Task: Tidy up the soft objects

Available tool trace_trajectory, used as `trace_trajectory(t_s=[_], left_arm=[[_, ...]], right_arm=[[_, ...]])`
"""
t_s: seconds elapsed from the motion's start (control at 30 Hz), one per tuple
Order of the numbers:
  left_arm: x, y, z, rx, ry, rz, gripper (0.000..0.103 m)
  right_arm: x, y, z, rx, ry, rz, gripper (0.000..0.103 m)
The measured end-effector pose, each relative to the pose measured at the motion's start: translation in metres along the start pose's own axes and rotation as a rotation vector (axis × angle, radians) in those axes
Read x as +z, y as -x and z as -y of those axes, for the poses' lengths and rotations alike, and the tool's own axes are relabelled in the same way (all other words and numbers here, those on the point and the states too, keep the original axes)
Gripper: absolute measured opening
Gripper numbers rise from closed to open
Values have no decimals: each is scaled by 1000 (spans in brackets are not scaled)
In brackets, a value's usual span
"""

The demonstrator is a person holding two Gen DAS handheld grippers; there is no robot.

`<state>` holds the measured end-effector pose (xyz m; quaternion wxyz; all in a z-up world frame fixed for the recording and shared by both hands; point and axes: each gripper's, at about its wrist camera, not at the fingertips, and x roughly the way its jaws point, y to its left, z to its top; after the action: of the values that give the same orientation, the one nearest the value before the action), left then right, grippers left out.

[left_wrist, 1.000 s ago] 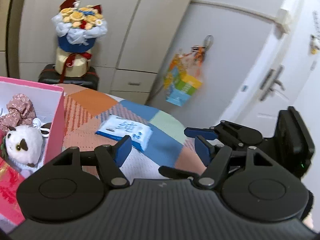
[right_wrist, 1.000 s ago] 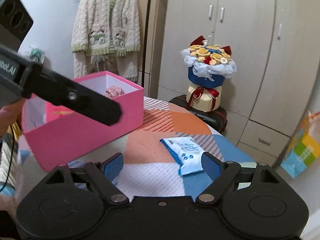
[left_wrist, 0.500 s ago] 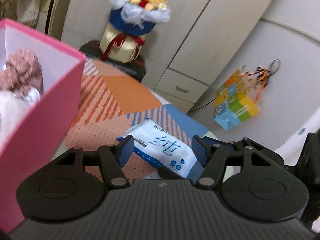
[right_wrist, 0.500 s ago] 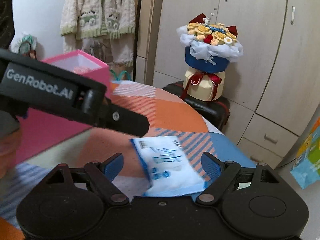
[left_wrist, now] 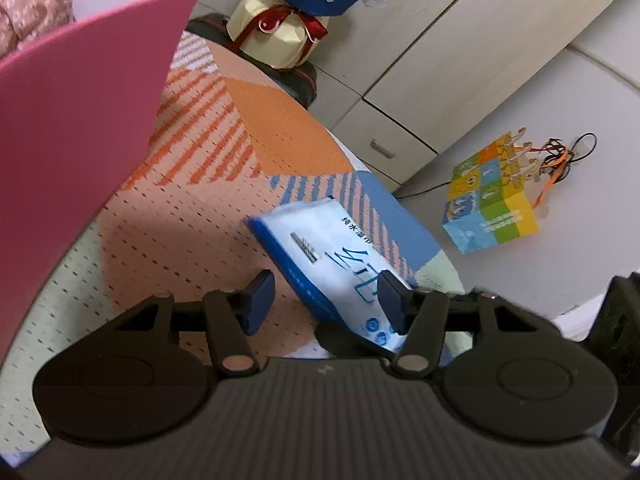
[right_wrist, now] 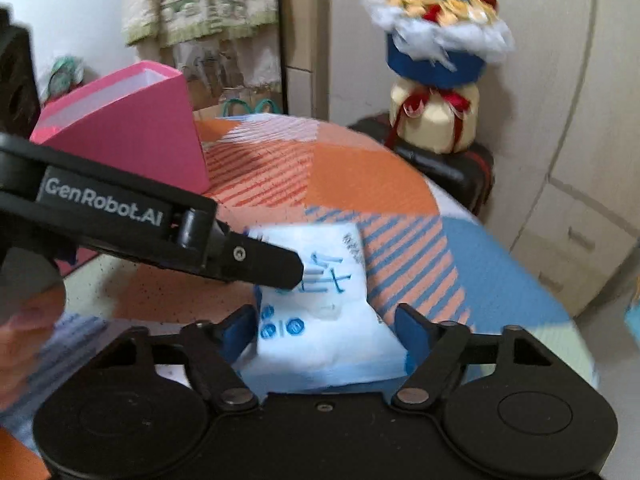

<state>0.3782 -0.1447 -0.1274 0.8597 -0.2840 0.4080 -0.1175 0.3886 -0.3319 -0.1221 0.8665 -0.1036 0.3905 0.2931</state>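
Observation:
A blue-and-white pack of wet wipes (left_wrist: 336,256) (right_wrist: 324,320) lies flat on the patchwork tablecloth (left_wrist: 192,232). My left gripper (left_wrist: 326,300) hangs low over its near end with the jaws closing. The pack sits between them, nearer the right pad, and the left pad stands clear of it. My right gripper (right_wrist: 326,332) straddles the opposite end, jaws also closing, the pads close beside the pack's edges. The left gripper's finger (right_wrist: 264,264) reaches over the pack in the right wrist view. A pink box (left_wrist: 80,100) (right_wrist: 132,132) holding a floral cloth bundle (left_wrist: 32,12) stands to the left.
A flower bouquet (right_wrist: 436,60) stands on a black case (right_wrist: 448,168) behind the round table. A coloured paper bag (left_wrist: 492,208) sits on the floor by the cupboards (left_wrist: 432,52). A knitted cardigan (right_wrist: 200,0) hangs at the back. The table's edge (left_wrist: 448,264) curves just past the pack.
Both grippers have come down and in over the wipes pack, from opposite ends. Their jaws have narrowed. The left gripper has rolled, and the pink box now fills its left side.

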Motion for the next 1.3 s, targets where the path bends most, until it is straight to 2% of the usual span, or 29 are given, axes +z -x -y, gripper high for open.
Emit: trace_trajectory(t_s=[0.03, 0.1, 0.27, 0.37, 0.5, 0.73, 1.07, 1.3], left_arm=[[0, -2, -1, -16, 9, -17, 45], [-1, -6, -4, -38, 26, -38, 43], [-3, -9, -4, -56, 37, -48, 42], [-7, -9, 0, -57, 14, -51, 41], [-9, -5, -3, -89, 37, -88, 37], [-27, 15, 6, -96, -76, -92, 32], [-59, 54, 10, -106, -186, -90, 31], [-84, 83, 5, -109, -288, -121, 31]], right_arm=[[-1, 0, 1, 3, -33, -8, 72], [-4, 1, 0, 5, -71, -18, 69], [-18, 6, -11, -14, -137, -13, 64], [-27, 11, -19, -45, -184, 8, 57], [-37, 18, -28, -78, -259, 40, 54], [-53, 35, -46, -100, -333, 77, 54], [-80, 62, -84, -134, -417, 127, 54], [-102, 76, -114, -144, -453, 142, 54]])
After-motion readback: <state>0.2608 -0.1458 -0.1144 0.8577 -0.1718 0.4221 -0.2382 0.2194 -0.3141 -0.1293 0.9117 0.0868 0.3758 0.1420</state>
